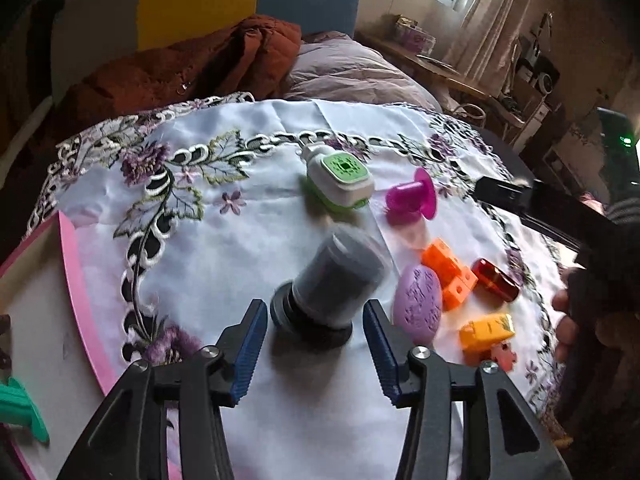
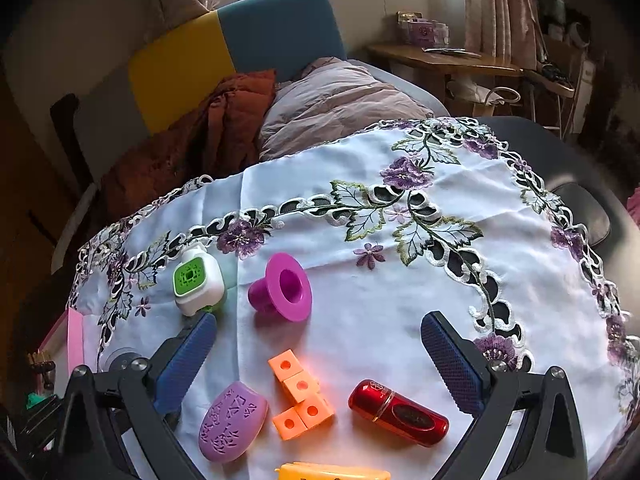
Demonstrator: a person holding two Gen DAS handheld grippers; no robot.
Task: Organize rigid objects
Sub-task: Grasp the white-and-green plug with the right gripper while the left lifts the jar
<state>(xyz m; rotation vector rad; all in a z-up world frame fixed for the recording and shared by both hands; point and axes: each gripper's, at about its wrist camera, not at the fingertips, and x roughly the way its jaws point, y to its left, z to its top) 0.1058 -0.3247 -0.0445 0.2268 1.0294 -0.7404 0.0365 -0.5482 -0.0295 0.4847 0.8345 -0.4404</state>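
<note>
In the left wrist view a dark grey jar (image 1: 332,284) with a black cap stands cap-down on the white embroidered cloth (image 1: 224,264), motion-blurred. My left gripper (image 1: 315,334) is open, its blue pads on either side of the cap, not touching. To its right lie a purple oval (image 1: 418,304), orange cubes (image 1: 450,272), a red cylinder (image 1: 495,279) and a yellow block (image 1: 486,334). My right gripper (image 2: 320,364) is open above the orange cubes (image 2: 300,396), with the purple oval (image 2: 232,420) and red cylinder (image 2: 398,412) between its fingers.
A white and green gadget (image 1: 340,180) (image 2: 197,280) and a magenta spool (image 1: 412,196) (image 2: 282,288) lie farther back. A pink-rimmed tray (image 1: 80,292) sits at the left with a teal item (image 1: 20,412). A sofa with cushions stands behind the table.
</note>
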